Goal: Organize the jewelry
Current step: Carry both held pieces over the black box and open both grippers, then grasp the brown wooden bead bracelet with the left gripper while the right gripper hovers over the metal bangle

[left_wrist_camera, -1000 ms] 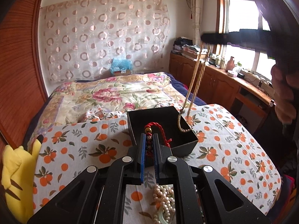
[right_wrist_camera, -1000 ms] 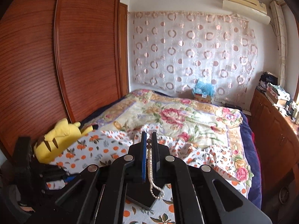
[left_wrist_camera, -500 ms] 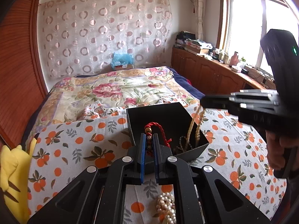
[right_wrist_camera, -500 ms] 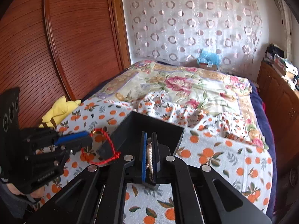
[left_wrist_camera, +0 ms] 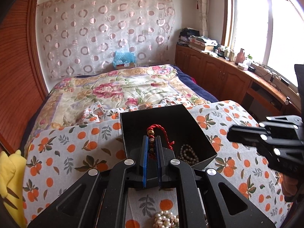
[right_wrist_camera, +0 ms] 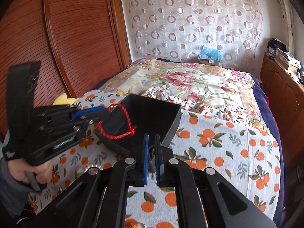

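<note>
Fingers of the left gripper, low in the middle of the left wrist view, are clenched on a red braided cord bracelet with gold and brown beads, whose loop rises just over the near rim of the open black square box on the orange-print bedspread. A string of beige pearl beads lies in the box's lower right corner. White pearls sit heaped at the bottom edge. Bedspread lies open left of the box up to the yellow plush toy; at the right edge the right gripper hangs apart from the box.

Right wrist view: the right gripper's fingers are closed, with nothing clearly pinched between them, at the box's near right corner. The left gripper enters from the left, the red loop draped across the box's left wall. Open bedspread spreads to the right.
</note>
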Demonstrator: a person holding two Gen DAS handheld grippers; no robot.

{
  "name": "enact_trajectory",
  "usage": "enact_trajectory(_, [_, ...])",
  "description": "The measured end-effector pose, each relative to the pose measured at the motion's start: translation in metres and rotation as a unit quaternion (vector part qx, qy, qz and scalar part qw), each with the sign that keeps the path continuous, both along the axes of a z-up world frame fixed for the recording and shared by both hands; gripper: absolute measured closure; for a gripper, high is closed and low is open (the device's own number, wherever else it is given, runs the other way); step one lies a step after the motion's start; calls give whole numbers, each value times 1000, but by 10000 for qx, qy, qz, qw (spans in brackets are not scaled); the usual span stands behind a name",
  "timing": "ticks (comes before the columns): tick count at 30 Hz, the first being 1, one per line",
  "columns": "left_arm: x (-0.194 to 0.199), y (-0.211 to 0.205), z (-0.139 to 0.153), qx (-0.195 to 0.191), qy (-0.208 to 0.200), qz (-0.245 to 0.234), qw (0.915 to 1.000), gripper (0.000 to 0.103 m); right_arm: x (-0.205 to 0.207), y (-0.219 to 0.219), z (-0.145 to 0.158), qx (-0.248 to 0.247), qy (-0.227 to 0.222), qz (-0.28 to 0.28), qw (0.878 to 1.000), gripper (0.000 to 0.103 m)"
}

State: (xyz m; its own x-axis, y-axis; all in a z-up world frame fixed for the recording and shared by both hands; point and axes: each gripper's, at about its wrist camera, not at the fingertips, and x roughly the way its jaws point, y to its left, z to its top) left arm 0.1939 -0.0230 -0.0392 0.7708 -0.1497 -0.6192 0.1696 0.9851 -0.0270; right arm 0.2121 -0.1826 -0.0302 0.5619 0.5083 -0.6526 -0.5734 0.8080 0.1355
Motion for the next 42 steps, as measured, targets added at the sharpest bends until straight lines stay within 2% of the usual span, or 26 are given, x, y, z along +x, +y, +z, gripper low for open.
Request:
enact_trajectory(6, [2,-3,-1,31,-1,31,10000,96,-15,-4,-5,23,-42,25,10000,96])
enact_trajectory(7, [2,-4,0,36,13,35,10000,94,-18,-4,-5,12,-61,23,10000,96])
enact_trajectory(8, [2,-5,0,54,19,39,10000,89,-21,-5,-6,15,-76,20,10000,96])
enact_trajectory(10, [-1,-6,2,106,-36,64,9999,63,-27,-8,-7,62,-91,19,9999,96])
enact_trajectory(12, [-7,-5,4,131,-81,95,9998,61,-32,-9,-8,103,-102,16,9999,96])
enact_trajectory(14, [-13,-3,6,115,-68,148,9998,54,-39,-11,-10,140,-137,7,9998,95])
enact_trajectory(16, [-25,2,9,76,-142,213,9996,33,-44,-12,-10,178,-159,14,9997,95])
enact_trajectory(19, [-45,8,13,105,-242,312,9992,19,-57,-12,-12,200,-224,-5,9995,94])
enact_trajectory(21, [-60,13,15,140,-279,348,9989,18,-67,-13,-14,221,-260,-8,9994,85])
enact_trajectory(23, [-71,16,15,198,-278,381,9987,15,-75,-13,-16,245,-278,8,9993,82])
enact_trajectory(24, [-78,18,15,214,-299,397,9985,9,-77,-12,-17,240,-283,13,9993,82])
enact_trajectory(28, [-97,29,12,166,-306,429,9985,8,-89,-12,-21,240,-255,46,9994,80])
enact_trajectory(36, [-125,48,-3,-41,-91,459,9989,8,-105,-2,-33,195,-151,183,9995,51])
enact_trajectory(42, [-136,51,-18,-73,69,468,9989,8,-109,16,-50,96,76,480,9988,48])
